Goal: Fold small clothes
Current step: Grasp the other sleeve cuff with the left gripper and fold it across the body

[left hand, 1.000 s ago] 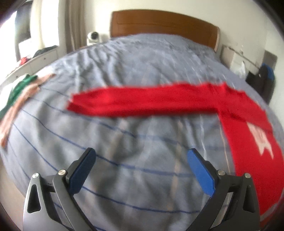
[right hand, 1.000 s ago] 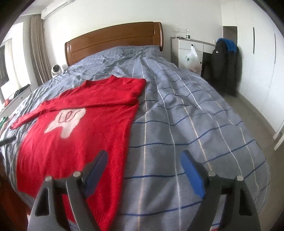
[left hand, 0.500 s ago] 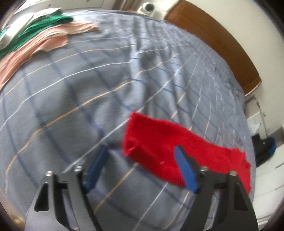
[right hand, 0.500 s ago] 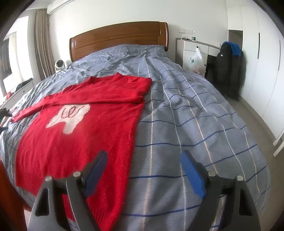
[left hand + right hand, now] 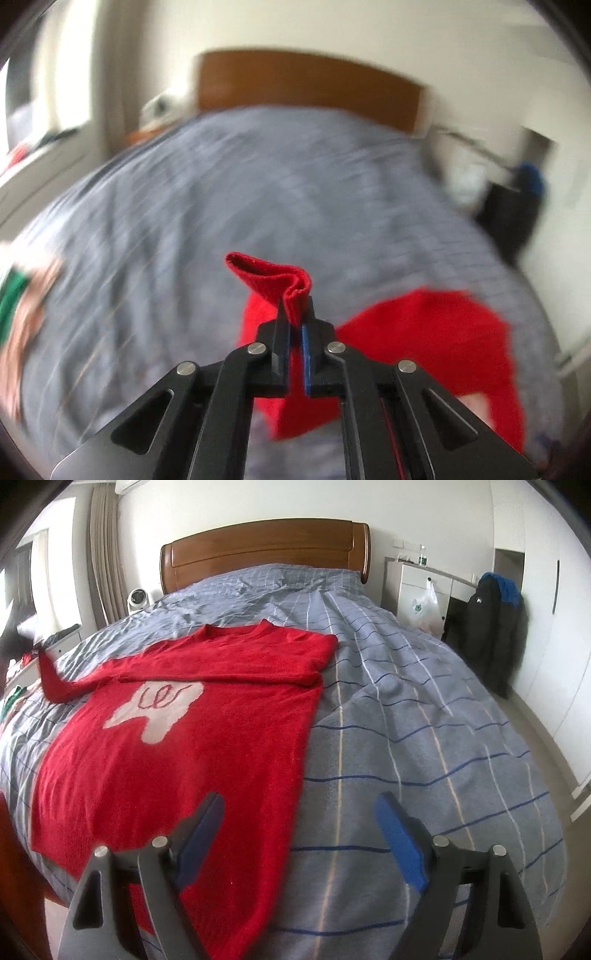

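Sleeve fold under way on the red sweater (image 5: 177, 760), which lies flat on the checked bed (image 5: 424, 738).

My left claw (image 5: 294, 314) is clamped on the cuff (image 5: 273, 278), lifted clear; my right claw (image 5: 299, 834) hangs wide and empty. Next, I judge, the sleeve must be carried across the chest and laid smooth.

Sweater (image 5: 192, 746) flat on bed (image 5: 424, 716), ahead-left of right gripper (image 5: 299, 834) jaws; its near edge passes under left jaw. One sleeve folded across chest, other sleeve (image 5: 55, 679) rising off bed at far left. Sleeve cuff (image 5: 280, 284) between left gripper (image 5: 294, 317) jaws, standing above them; rest of sweater below and right. Headboard (image 5: 266, 550) behind bed, far ahead of jaws. Fan (image 5: 137, 598) left of headboard. Cabinet (image 5: 417, 587) right of headboard, bag (image 5: 424, 605) hanging on it, jacket (image 5: 487, 627) further right. Folded clothes (image 5: 14, 295) far left of left jaws.
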